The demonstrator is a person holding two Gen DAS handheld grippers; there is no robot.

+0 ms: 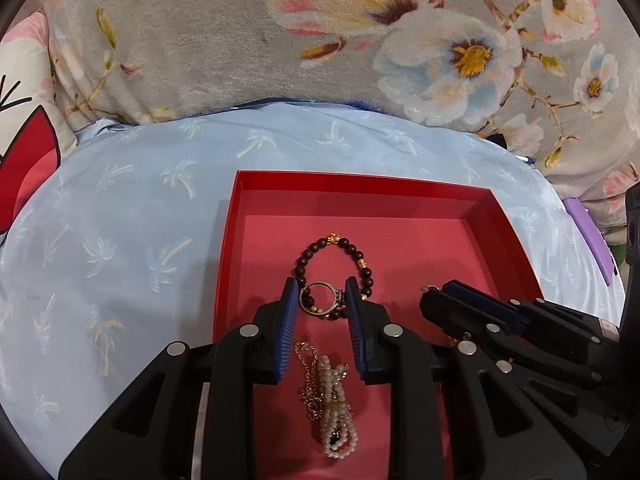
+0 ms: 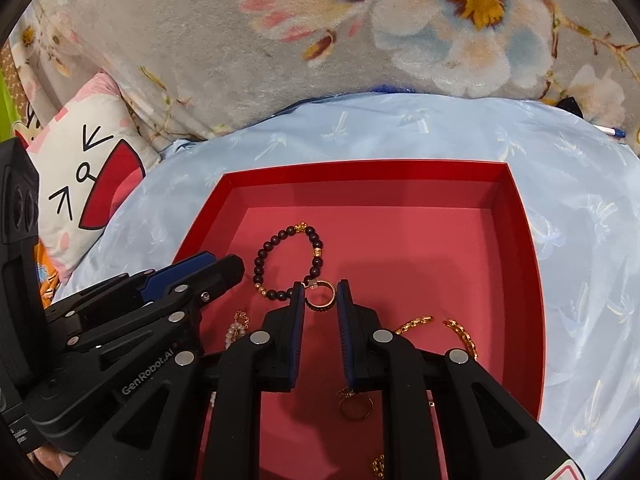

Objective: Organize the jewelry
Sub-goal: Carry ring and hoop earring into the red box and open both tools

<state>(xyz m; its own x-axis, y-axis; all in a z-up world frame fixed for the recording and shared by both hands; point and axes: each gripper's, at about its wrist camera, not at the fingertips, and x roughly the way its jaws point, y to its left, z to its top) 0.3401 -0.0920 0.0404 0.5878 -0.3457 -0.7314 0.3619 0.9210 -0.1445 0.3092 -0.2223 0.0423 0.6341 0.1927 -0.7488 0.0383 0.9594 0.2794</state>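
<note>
**Two rings carried over the red tray**

Left wrist view: the left gripper (image 1: 322, 304) hangs over a shallow red cardboard tray (image 1: 360, 184) that sits on a pale blue satin bedspread printed with palm trees (image 1: 120, 208). Its jaws are narrowly apart and appear clamped on a silver-toned ring with a dark stone setting (image 1: 320, 298), which spans the gap between the blue ribbed pads. Just beyond the ring, on the tray floor, lies a bracelet of dark brown round beads with gold spacers (image 1: 340, 248). Nearer the camera lie a looped strand of small white pearls (image 1: 336, 400) and a fine gold chain (image 1: 306, 376) touching it. The right gripper (image 1: 436, 294) comes in from the right with something small and gold at its tip.

Right wrist view: the right gripper (image 2: 320, 296) has its jaws close together, seemingly clamped on a gold ring with a dark band (image 2: 320, 296); the ring shows between the tips, though pad contact on the far side is hard to confirm. The dark bead bracelet (image 2: 280, 264) lies just to its left. A chunky gold link chain (image 2: 460, 332) and another gold ring (image 2: 356, 406) rest on the tray floor below.

Risks: each ring seems held by its thin rim, so a small tilt could let it slip and roll among the other pieces. The two grippers are near each other and could knock together, and a ring set down on the bracelet or chains would tangle the layout.
</note>
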